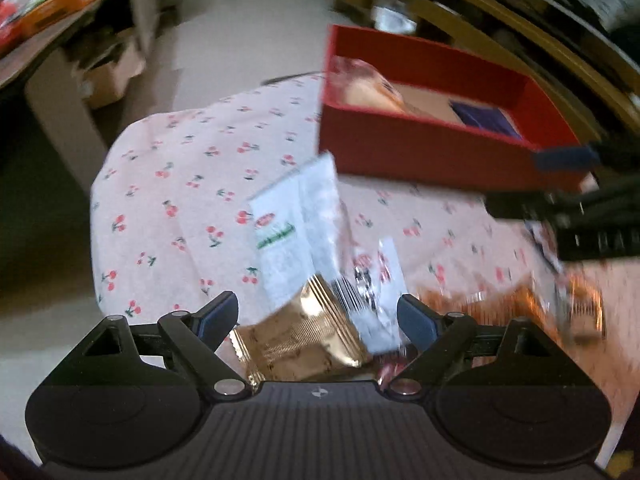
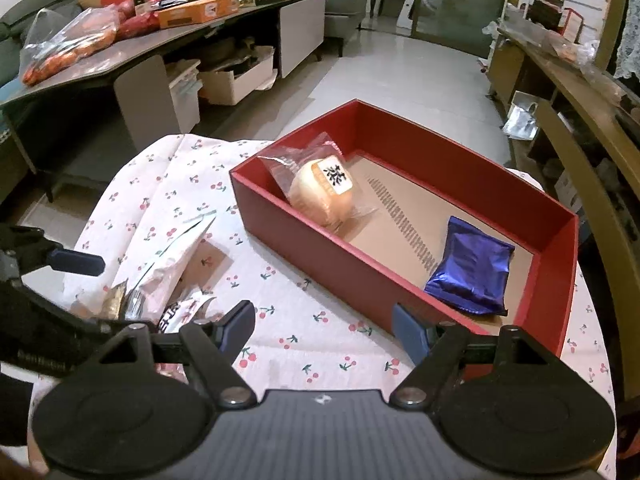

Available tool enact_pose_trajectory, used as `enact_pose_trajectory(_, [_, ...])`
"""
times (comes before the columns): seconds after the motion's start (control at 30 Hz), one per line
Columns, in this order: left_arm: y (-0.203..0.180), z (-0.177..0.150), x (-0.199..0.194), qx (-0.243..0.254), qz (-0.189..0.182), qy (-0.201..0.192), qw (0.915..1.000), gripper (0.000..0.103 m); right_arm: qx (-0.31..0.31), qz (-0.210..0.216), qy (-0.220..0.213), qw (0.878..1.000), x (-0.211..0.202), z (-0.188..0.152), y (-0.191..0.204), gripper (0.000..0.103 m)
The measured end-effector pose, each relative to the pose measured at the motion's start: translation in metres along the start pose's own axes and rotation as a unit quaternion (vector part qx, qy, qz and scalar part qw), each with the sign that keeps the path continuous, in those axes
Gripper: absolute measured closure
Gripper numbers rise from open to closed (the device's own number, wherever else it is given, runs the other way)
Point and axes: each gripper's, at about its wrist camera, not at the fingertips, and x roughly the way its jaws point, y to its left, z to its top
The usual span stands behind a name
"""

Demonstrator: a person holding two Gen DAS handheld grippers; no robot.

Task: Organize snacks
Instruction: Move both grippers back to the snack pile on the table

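A red box [image 2: 320, 248] stands on a cherry-print cloth [image 2: 304, 320]; it also shows in the left wrist view [image 1: 420, 148]. Inside lie a round pastry in clear wrap [image 2: 324, 190] and a blue foil packet [image 2: 470, 266]. Loose snacks lie left of the box: a white packet [image 1: 296, 224], a gold foil packet [image 1: 304, 336] and a small clear-white one [image 1: 376, 280]. My left gripper [image 1: 318, 316] is open just above the gold packet. My right gripper [image 2: 324, 324] is open and empty by the box's near wall; it shows in the left wrist view [image 1: 568, 184].
A long low table [image 2: 168, 44] piled with bags and boxes stands at the left, storage bins beneath. A wooden rail and shelves [image 2: 572, 92] run along the right. More orange wrapped snacks [image 1: 520, 304] lie on the cloth at the right.
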Motion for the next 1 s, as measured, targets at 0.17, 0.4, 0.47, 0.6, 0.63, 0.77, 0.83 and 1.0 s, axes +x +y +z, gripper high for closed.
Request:
enact_pose_trajectory(0.17, [-0.005,-0.010,-0.002,0.130,0.009,-0.006,0.9914,0.012,-0.010,0.013,0.006,1.000,-0.001,-0.004,0.010,0.019])
enact_pose_trajectory(0.4, [-0.002,-0.017,0.005,0.204,-0.034,-0.005,0.9783,0.013,-0.010,0.032,0.028,0.999,0.005,-0.016,0.019,0.019])
enact_pose_trajectory(0.47, [0.002,-0.016,0.009,0.195,-0.047,0.005,0.9797,0.016,-0.009,0.033,0.032,0.999,0.006,-0.017,0.019,0.019])
enact_pose_trajectory(0.6, [-0.001,-0.018,0.018,0.199,-0.054,0.030,0.9781,0.025,-0.013,0.035,0.032,0.999,0.007,-0.016,0.020,0.019])
enact_pose_trajectory(0.63, [-0.005,-0.021,0.017,0.203,-0.051,0.030,0.9774,0.026,-0.014,0.035,0.033,0.999,0.007,-0.015,0.020,0.019])
enact_pose_trajectory(0.77, [-0.011,-0.025,0.012,0.181,-0.046,0.038,0.9817,0.030,-0.021,0.035,0.030,0.999,0.003,-0.017,0.022,0.019])
enact_pose_trajectory(0.83, [-0.015,-0.029,0.009,0.179,-0.031,0.039,0.9827,0.031,-0.023,0.038,0.029,0.999,0.000,-0.018,0.023,0.019])
enact_pose_trajectory(1.0, [-0.018,-0.032,0.010,0.207,-0.012,0.052,0.9769,0.016,-0.014,0.046,0.027,0.998,-0.009,-0.023,0.023,0.019])
